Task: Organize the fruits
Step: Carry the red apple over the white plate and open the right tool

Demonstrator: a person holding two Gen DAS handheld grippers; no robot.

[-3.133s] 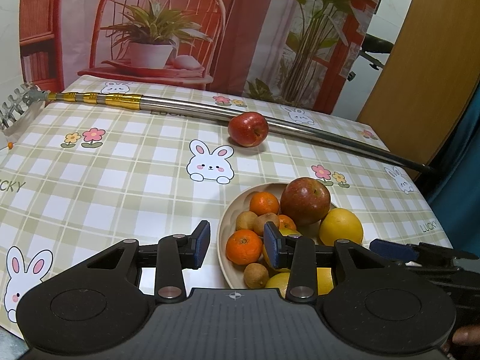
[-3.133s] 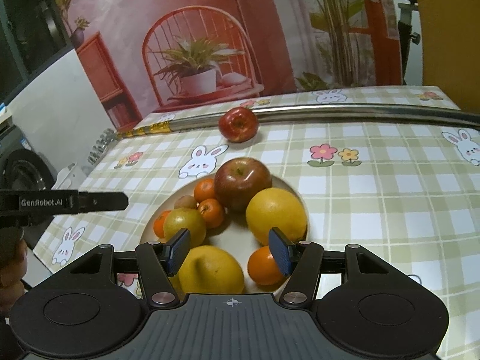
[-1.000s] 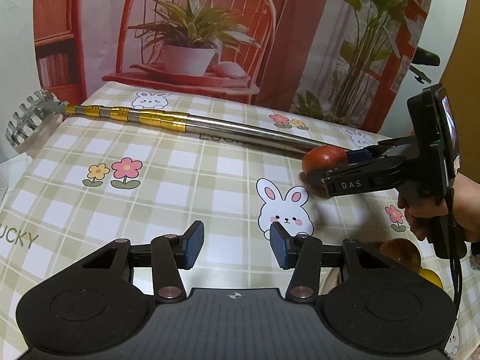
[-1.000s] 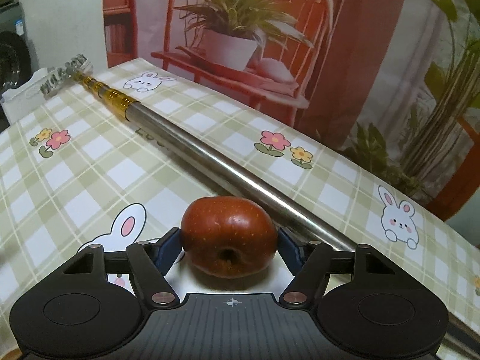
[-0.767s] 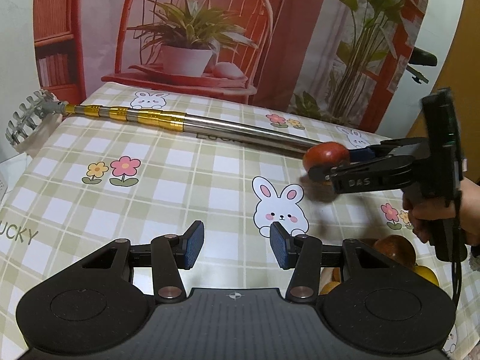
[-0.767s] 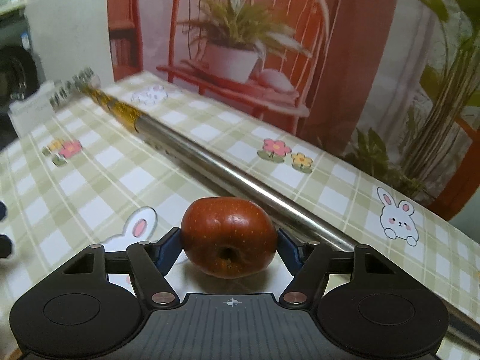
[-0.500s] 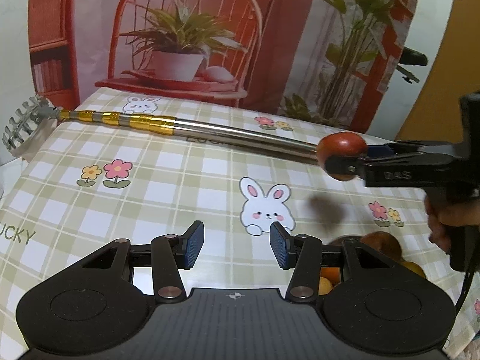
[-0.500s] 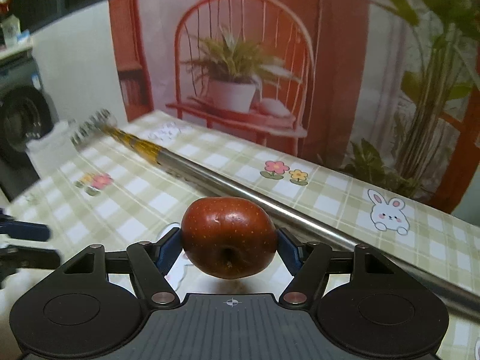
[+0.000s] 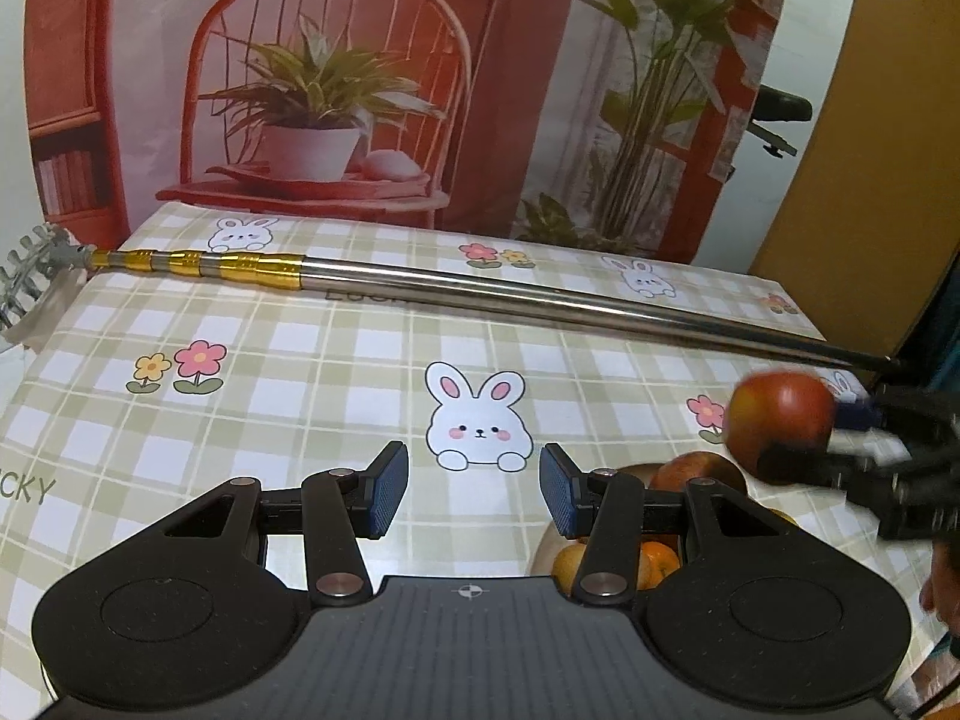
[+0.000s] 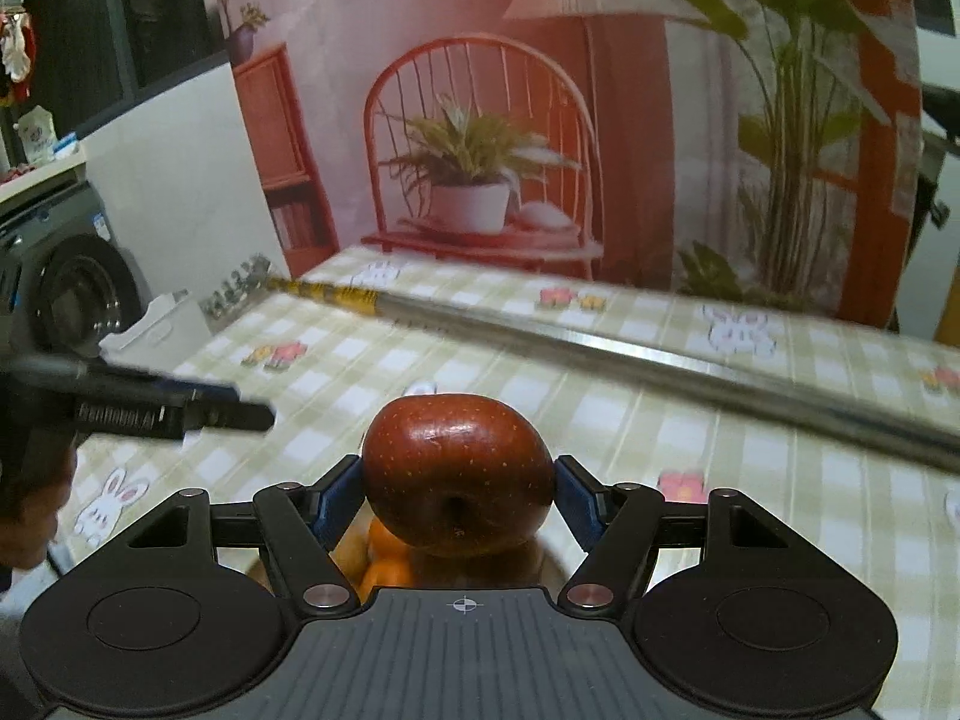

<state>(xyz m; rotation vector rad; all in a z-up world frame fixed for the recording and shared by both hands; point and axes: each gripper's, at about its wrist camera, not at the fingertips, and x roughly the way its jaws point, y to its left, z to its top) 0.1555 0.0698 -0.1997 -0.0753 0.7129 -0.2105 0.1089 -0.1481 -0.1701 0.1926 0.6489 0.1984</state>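
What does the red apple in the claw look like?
The round dark red apple is shiny with tiny pale speckles and a dimple facing the camera. The right claw squeezes it between two blue pads, holding it in the air above the fruit plate. Only the pads touch it. The left view shows it blurred.

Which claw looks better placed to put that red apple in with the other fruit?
Right. The right claw already clamps the red apple above the oranges on the plate, while the left claw is open over bare tablecloth.
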